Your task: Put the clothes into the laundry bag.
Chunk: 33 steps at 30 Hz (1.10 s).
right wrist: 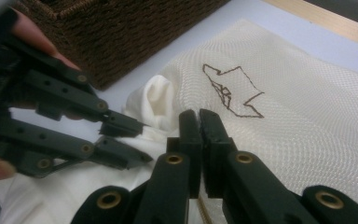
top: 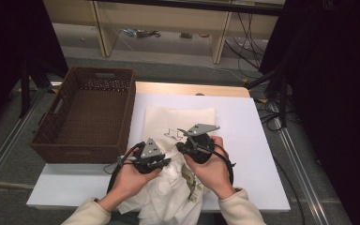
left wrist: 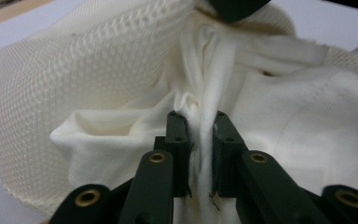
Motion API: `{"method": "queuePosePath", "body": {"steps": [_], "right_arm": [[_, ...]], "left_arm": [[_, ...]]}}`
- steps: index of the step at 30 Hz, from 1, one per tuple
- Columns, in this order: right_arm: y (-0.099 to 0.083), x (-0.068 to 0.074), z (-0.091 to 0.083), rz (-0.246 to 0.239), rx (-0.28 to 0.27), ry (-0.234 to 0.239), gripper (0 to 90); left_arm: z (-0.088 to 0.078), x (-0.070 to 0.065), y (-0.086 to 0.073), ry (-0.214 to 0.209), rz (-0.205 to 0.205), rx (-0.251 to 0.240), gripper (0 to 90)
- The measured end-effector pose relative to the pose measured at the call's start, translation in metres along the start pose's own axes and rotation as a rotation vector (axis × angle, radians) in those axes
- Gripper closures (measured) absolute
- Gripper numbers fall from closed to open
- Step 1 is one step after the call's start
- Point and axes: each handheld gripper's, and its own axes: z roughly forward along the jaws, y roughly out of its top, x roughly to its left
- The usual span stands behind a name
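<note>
The white-topped worktop (top: pixel 258 140) with a pale wooden far edge carries everything here. At its left end stands a dark brown woven wicker basket (top: pixel 82 117), rectangular with handle slots in its walls.

Beside the basket, toward the middle of the worktop, lies a cream mesh laundry bag (top: pixel 180 119) spread flat, with a brown line drawing stitched on its upper face (right wrist: pixel 233 91). Its near end is lifted and bunched between the person's hands. Out of that end comes a crumpled white cloth garment (top: pixel 166 197), which spills over the near edge of the worktop between the two cream sleeves; a paper label hangs from it near the right hand.

The left tongs (top: pixel 158 164) sit at the near edge of the bag, pointing toward the right hand. In the left gripper view they are pinching a thin vertical fold of the white cloth (left wrist: pixel 200 154) between their pads, with the mesh arching over to the left and above.

The right tongs (top: pixel 183 146) sit just beside the left ones, nearly tip to tip over the bunched cloth. In the right gripper view (right wrist: pixel 199 140) their jaws are pressed together; whether a sliver of fabric is caught between them I cannot tell. The garment lies directly beneath and in front of both tongs.
</note>
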Motion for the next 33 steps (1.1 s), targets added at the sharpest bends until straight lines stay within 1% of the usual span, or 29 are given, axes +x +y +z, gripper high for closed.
{"method": "queuePosePath", "body": {"steps": [1,2,3,4,5,6,7,9,11,12,13,14,15,16,17,18,19,20,21,22,23,24,25,26,27,28,31,32,33], "right_arm": [[0.000,0.003,-0.002,0.058,0.010,0.002,89.7],[0.000,0.001,-0.002,0.045,0.001,0.000,89.8],[0.000,0.000,-0.003,0.042,-0.002,0.001,89.7],[0.001,-0.001,-0.004,0.035,-0.009,0.001,89.7],[0.001,-0.001,-0.005,0.042,-0.008,0.001,89.8],[0.001,0.000,-0.006,0.059,-0.008,0.001,89.8],[0.001,-0.001,-0.006,0.043,-0.010,0.000,89.8],[0.001,0.000,-0.007,0.044,-0.008,-0.006,89.8],[0.001,0.000,-0.005,0.024,-0.009,0.004,89.8],[0.001,0.003,-0.004,0.037,-0.006,0.006,89.8],[0.001,0.003,-0.003,0.020,-0.004,0.015,89.8],[0.001,0.007,-0.003,0.036,0.008,0.026,89.9],[0.001,0.010,-0.001,0.031,0.014,0.034,89.8],[0.001,0.011,0.001,-0.001,0.016,0.034,89.8],[0.001,0.012,0.002,0.011,0.021,0.034,89.8],[0.001,0.010,0.004,-0.011,0.018,0.035,89.8],[0.000,0.009,0.004,0.008,0.023,0.037,89.8],[-0.001,0.008,0.003,0.028,0.018,0.034,89.8],[-0.001,0.004,0.002,0.009,0.009,0.029,89.8],[0.000,0.004,0.000,0.032,0.009,0.026,89.8],[-0.001,0.004,-0.001,0.048,0.004,0.020,89.7],[0.000,0.001,-0.002,0.020,-0.001,0.025,89.7],[-0.001,0.002,-0.003,0.052,0.005,0.022,89.8],[-0.001,0.000,-0.002,0.028,-0.003,0.017,89.7],[-0.001,-0.001,-0.002,0.016,-0.007,0.018,89.7],[-0.001,0.000,-0.002,0.015,-0.007,0.016,89.7],[0.000,0.000,-0.001,0.007,-0.005,0.017,89.7],[0.000,0.002,-0.002,0.041,0.006,0.014,89.7],[0.000,0.002,-0.002,0.037,0.006,0.017,89.7]], "left_arm": [[-0.002,-0.004,0.002,-0.004,-0.013,-0.013,80.9],[-0.005,-0.007,0.004,-0.010,-0.005,-0.019,81.2],[-0.007,-0.010,0.007,0.009,0.002,-0.023,81.5],[-0.008,-0.012,0.009,-0.009,-0.008,-0.025,81.7],[-0.008,-0.015,0.011,-0.006,-0.012,-0.029,81.8],[-0.007,-0.017,0.013,-0.005,-0.031,-0.032,81.8],[-0.007,-0.017,0.014,-0.008,-0.022,-0.025,81.8],[-0.003,-0.017,0.015,-0.006,-0.044,-0.030,81.7],[0.003,-0.011,0.015,0.034,-0.025,-0.033,81.7],[0.007,-0.010,0.014,0.018,-0.037,-0.030,81.7],[0.011,-0.005,0.013,0.043,-0.019,-0.016,81.6],[0.016,0.000,0.012,0.044,-0.008,-0.014,81.6],[0.023,-0.001,0.009,0.036,-0.064,-0.024,81.4],[0.026,0.001,0.008,0.043,-0.062,-0.024,81.1],[0.026,0.004,0.008,0.047,-0.036,-0.008,79.9],[0.026,0.002,0.008,0.037,-0.049,-0.018,76.5],[0.023,0.003,0.009,0.036,-0.026,-0.009,71.8],[0.022,0.001,0.009,0.032,-0.034,-0.034,63.9],[0.018,0.001,0.010,0.019,-0.022,-0.032,57.0],[0.013,0.000,0.011,0.018,-0.004,-0.017,48.7],[0.009,-0.004,0.010,0.026,-0.007,-0.033,42.4],[0.003,-0.005,0.010,0.030,0.018,-0.024,36.7],[-0.002,-0.007,0.010,0.039,0.009,-0.045,32.1],[-0.008,-0.007,0.010,0.026,0.022,-0.041,29.0],[-0.012,-0.007,0.010,0.020,0.021,-0.055,27.2],[-0.018,-0.006,0.009,0.029,0.015,-0.057,26.9],[-0.023,0.002,0.004,0.036,0.009,-0.050,25.1],[-0.021,0.004,0.001,0.012,-0.033,-0.045,24.2],[-0.021,0.011,-0.001,0.036,0.006,-0.021,23.4]]}}
